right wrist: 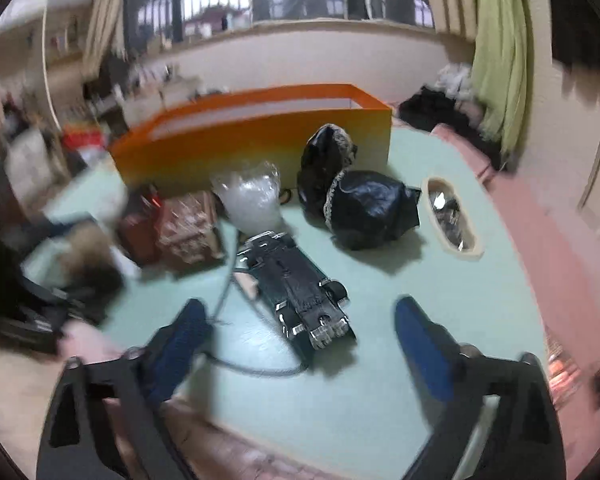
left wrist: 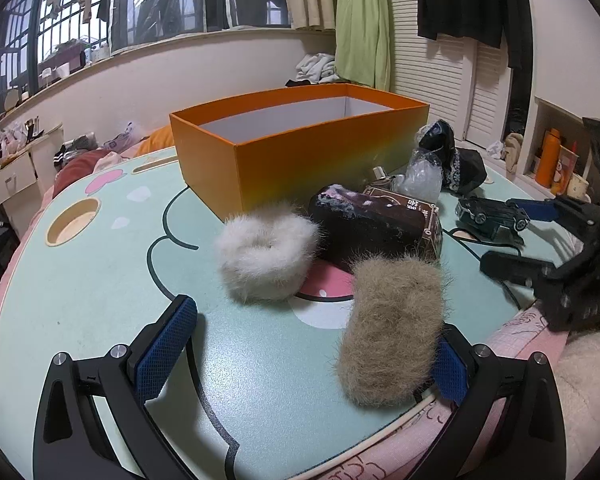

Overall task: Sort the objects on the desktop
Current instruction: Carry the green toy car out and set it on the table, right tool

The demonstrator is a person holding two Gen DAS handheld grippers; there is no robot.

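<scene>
Toy car [right wrist: 296, 288] upside down on desk [right wrist: 380, 380], just ahead of right gripper [right wrist: 300, 344], jaws spread wide, nothing between. Rigid, light, likely slick; best pinched across flanks mid-body. Left gripper [left wrist: 312, 360] released beside tan fur piece [left wrist: 392, 332]. Orange box [left wrist: 300, 148] behind.

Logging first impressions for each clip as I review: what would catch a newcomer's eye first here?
The big orange box dominates, standing open-topped at the far side of the mint-green table. In front of it lie two fur pieces, a white fluffy ring and a tan fur pad against the left tongs' right finger. In the right wrist view, a black toy car lies between and just beyond the open right tongs.
</scene>
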